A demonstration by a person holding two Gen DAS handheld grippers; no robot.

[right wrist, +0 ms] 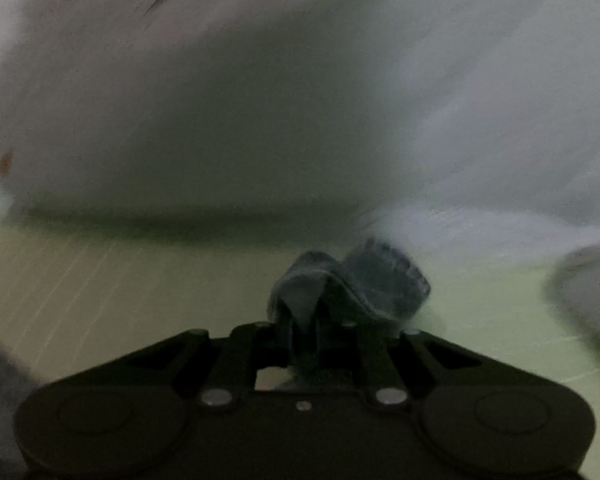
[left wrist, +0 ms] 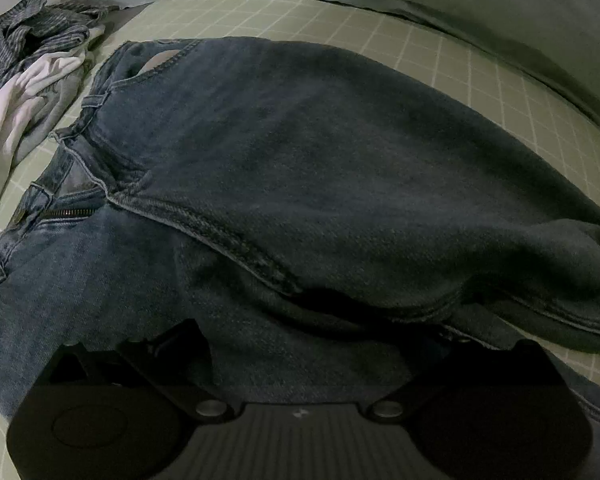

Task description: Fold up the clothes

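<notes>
Left wrist view: the left gripper [left wrist: 300, 344] stands wide open over the jeans [left wrist: 300, 184], whose legs run rightward; the right gripper [right wrist: 304, 320] pinches what seems a denim hem [right wrist: 364, 284].

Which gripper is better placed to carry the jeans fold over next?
Right. The right gripper is shut on a bunch of denim, lifted above the green mat. The left gripper is open, its fingers merely resting over the jeans.

A home bedroom, seemingly: jeans [left wrist: 300, 184] are lying on a green checked bedsheet [left wrist: 380, 36], crumpled laundry [left wrist: 32, 64] sitting at its far-left edge.
</notes>
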